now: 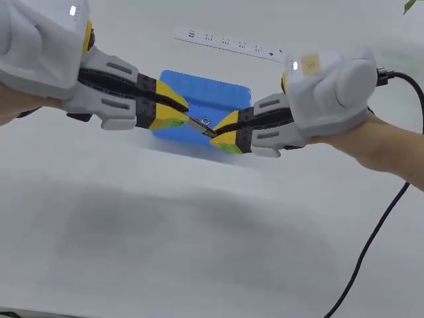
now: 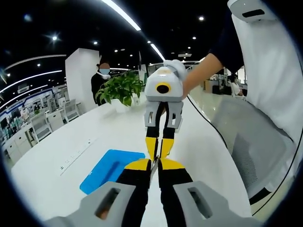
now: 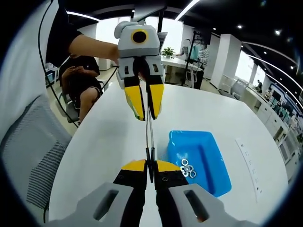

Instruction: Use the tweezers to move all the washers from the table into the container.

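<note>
Both grippers meet tip to tip above the white table (image 1: 199, 225), each shut on one end of the thin metal tweezers (image 1: 199, 125). The left gripper (image 1: 177, 112) comes in from the left and the right gripper (image 1: 225, 133) from the right. Behind and under them sits the blue container (image 1: 218, 93). In the right gripper view the tweezers (image 3: 149, 132) run from my right gripper (image 3: 150, 165) up to the left gripper (image 3: 145, 108), and several washers (image 3: 188, 168) lie in the container (image 3: 203, 151). In the left gripper view my left gripper (image 2: 154, 165) faces the right gripper (image 2: 160, 147), with the container (image 2: 111, 168) to the left.
A white power strip (image 1: 228, 45) lies beyond the container. A black cable (image 1: 377, 232) trails from the right gripper across the table's right side. A potted plant (image 2: 120, 87) and a standing person (image 2: 102, 75) are at the table's far end; another person (image 3: 83, 80) sits beside the table.
</note>
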A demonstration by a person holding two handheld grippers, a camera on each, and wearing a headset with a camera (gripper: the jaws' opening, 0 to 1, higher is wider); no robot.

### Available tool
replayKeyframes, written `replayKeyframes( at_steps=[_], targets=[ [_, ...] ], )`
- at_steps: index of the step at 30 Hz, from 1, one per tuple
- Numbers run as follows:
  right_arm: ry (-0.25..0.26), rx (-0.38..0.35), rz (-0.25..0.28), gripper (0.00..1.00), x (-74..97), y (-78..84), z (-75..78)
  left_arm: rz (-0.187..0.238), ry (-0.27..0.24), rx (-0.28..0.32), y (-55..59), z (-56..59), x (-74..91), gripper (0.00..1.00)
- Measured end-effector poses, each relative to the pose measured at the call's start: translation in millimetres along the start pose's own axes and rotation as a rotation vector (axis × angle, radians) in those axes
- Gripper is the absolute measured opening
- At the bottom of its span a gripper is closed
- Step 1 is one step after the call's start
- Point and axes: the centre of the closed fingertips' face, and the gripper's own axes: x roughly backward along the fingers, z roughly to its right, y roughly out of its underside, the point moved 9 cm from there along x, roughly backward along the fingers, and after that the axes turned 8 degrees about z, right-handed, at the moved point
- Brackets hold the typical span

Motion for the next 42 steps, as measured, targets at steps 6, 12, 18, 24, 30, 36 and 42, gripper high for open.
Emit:
replayKeyframes(
  at_steps=[6, 12, 18, 24, 30, 36, 42],
  targets=[
    [-0.009, 0.013, -0.013, 0.06, -2.6, 1.0, 0.6, -0.031, 0.010, -0.005, 4.3, -2.0, -1.8, 0.08],
    [-0.013, 0.014, -0.022, 0.06, -1.4, 4.3, -0.8, -0.060, 0.018, 0.017, 14.2, -1.8, -2.6, 0.10],
    [-0.025, 0.011, -0.041, 0.06, -2.3, 12.7, -3.8, -0.092, 0.017, 0.006, 26.9, 0.4, -7.5, 0.08],
    [-0.020, 0.001, -0.067, 0.06, -4.7, 22.0, -4.5, -0.131, 0.022, 0.015, 34.9, 6.1, -19.1, 0.08],
    [-0.027, -0.014, -0.084, 0.06, -9.3, 27.3, -5.0, -0.240, 0.016, 0.022, 58.7, 7.7, -26.8, 0.08],
    [-0.026, -0.048, -0.135, 0.06, -21.3, 43.4, -5.6, -0.297, -0.009, 0.069, 81.9, 4.9, -34.1, 0.08],
    [-0.009, -0.093, -0.191, 0.07, -30.5, 62.7, -6.3, -0.357, -0.016, 0.091, 97.7, 1.9, -41.0, 0.08]
  ],
)
